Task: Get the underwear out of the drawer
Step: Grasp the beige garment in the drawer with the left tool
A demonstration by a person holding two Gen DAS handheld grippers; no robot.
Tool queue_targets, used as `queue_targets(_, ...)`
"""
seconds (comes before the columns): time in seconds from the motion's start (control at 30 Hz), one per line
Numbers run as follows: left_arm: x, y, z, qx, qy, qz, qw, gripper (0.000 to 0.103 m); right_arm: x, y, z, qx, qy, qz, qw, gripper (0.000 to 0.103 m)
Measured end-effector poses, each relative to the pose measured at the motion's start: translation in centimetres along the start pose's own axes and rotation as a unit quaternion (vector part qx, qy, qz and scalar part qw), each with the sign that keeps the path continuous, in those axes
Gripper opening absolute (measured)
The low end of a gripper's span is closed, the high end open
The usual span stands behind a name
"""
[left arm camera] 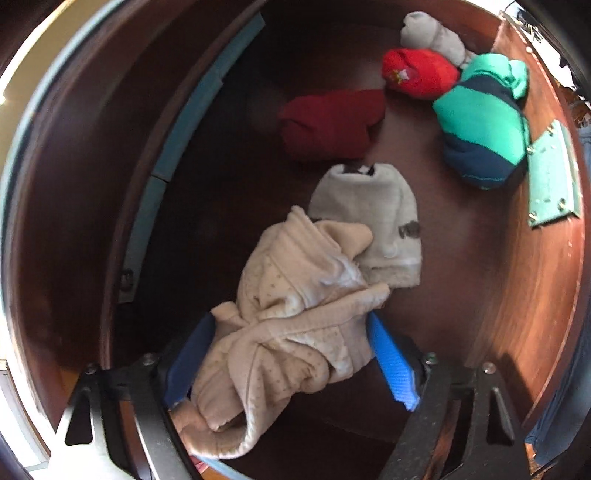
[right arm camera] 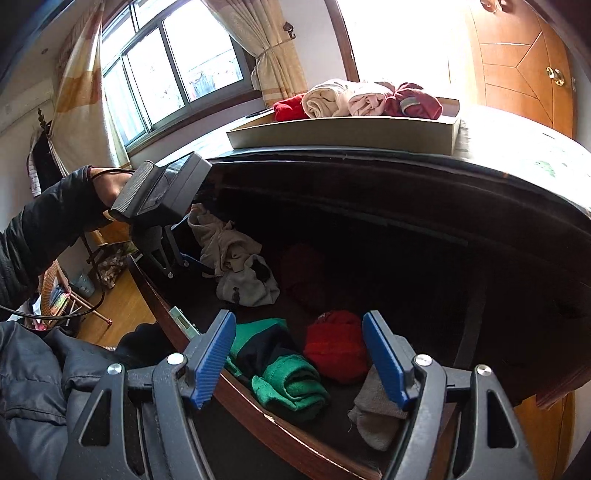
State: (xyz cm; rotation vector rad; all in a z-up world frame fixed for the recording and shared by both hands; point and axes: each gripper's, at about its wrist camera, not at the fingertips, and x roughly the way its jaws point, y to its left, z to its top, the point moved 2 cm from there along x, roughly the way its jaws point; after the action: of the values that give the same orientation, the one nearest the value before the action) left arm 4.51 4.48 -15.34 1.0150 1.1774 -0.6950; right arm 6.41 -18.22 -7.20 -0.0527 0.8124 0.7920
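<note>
A crumpled beige underwear [left arm camera: 295,273] lies on the floor of the dark wooden drawer [left arm camera: 517,295]. My left gripper [left arm camera: 291,317] points down over it, open, a blue pad at either side of the cloth. Just beyond it lies a light grey garment [left arm camera: 384,229]. Further off are a dark red bundle [left arm camera: 332,122], a bright red one [left arm camera: 417,72], a green and navy one [left arm camera: 480,122] and a grey sock [left arm camera: 432,33]. My right gripper [right arm camera: 299,321] hangs open above the drawer's near side, over the green bundle [right arm camera: 280,365] and the red bundle [right arm camera: 336,343], holding nothing.
On top of the cabinet stands a shallow tray [right arm camera: 343,136] with several folded garments. A person's dark sleeve [right arm camera: 44,229] holds the left gripper at the drawer's left end. A window and curtains are behind, and a wooden door [right arm camera: 524,66] at the right.
</note>
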Motion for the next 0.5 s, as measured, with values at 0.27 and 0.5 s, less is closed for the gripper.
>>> queue_targets(0.27, 2.1, 1.1, -0.5, -0.001, 0.016, -0.011, 0.9998, 0.084, 0.3, -0.4, -0.6, 0.013, 0.002, 0.001, 1.000, 0.073)
queue_targets(0.5, 2.1, 0.6, -0.8, -0.009, 0.014, -0.003, 0.9998, 0.056, 0.7, -0.7, -0.7, 0.017, 0.006, 0.004, 1.000, 0.073)
